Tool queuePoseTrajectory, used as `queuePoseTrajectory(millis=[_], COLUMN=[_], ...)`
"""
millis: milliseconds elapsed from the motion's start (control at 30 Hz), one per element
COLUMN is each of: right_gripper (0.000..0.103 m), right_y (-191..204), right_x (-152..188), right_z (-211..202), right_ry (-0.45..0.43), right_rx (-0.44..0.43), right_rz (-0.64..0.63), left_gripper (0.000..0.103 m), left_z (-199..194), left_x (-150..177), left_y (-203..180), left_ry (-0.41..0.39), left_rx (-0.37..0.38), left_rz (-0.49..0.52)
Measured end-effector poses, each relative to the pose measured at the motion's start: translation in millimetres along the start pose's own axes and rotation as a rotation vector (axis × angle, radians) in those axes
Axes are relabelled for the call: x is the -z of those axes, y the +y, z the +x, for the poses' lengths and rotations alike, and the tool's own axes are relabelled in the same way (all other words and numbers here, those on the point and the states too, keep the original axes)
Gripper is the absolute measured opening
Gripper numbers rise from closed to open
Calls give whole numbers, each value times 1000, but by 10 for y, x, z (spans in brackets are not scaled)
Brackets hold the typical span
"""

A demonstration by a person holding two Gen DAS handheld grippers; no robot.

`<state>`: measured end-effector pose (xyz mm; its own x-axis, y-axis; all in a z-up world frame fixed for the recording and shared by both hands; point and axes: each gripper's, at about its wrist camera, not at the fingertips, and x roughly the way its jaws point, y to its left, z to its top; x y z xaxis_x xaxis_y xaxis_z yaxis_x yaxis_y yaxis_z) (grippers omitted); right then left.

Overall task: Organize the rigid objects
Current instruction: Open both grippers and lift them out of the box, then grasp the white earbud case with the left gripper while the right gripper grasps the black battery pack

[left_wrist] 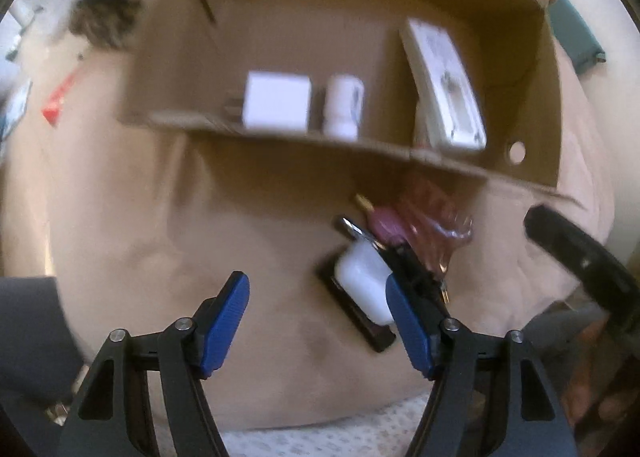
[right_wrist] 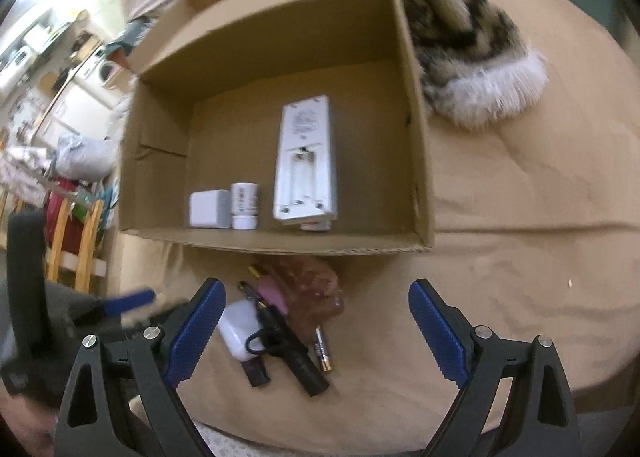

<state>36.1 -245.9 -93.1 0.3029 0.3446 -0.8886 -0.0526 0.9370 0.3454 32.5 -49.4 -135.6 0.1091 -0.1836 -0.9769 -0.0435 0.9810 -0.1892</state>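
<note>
An open cardboard box point(right_wrist: 420, 161) lies on the tan bedspread. Inside it are a white cube point(right_wrist: 210, 209), a small white bottle point(right_wrist: 245, 204) and a white remote point(right_wrist: 306, 165) lying back up with its battery bay open. The same box point(left_wrist: 516, 53), cube point(left_wrist: 277, 105), bottle point(left_wrist: 343, 105) and remote point(left_wrist: 444, 85) show in the left wrist view. In front of the box lies a small pile: a white case point(right_wrist: 239, 327), a black torch point(right_wrist: 292, 353), a pink item point(right_wrist: 272, 293), crumpled reddish plastic point(right_wrist: 312, 289) and batteries point(right_wrist: 323, 353). My left gripper point(left_wrist: 318, 323) and right gripper point(right_wrist: 316, 327) are both open and empty, hovering just short of the pile.
A furry spotted cushion point(right_wrist: 468, 53) lies right of the box. A red item point(left_wrist: 58, 103) lies on the bedspread at the far left. Wooden chair legs point(right_wrist: 76, 241) and room clutter stand beyond the bed's left edge. A teal object point(left_wrist: 572, 33) sits behind the box.
</note>
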Motion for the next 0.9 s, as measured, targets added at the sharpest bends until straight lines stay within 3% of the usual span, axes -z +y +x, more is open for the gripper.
queuePoseTrajectory(millis=[100,267,467,600,633,667,733,900], right_gripper=[99,99,99,99,99,99,99,99], right_y=[-25,-67,-108,-104,-106,-109,-119,-131], right_x=[-20,-22,-55,-69,-74,-77,-76,-60], right_z=[23,34,31,46,50,52,49,32], right_ry=[5,10,5,8,9,9,9,10], right_rx=[0,-4,-22,-15,-16,-16,-16,-23], right_rz=[12,35,67,61,63,65,68,69], left_gripper=[47,32,26,28,26,19,19,19], left_z=[125,293,348,379,384,391,389,98], left_x=[-10,-35,-129,-185,-194,-194,-184,-212], left_y=[-57,-157,-283,-414,-449,-469,-465,-356], left_ry=[22,98,100,102,101,107,111,58], left_rx=[11,93,113,109,103,87,76,48], left_rz=[-10,-25,-33,-15,-2,6,13,52])
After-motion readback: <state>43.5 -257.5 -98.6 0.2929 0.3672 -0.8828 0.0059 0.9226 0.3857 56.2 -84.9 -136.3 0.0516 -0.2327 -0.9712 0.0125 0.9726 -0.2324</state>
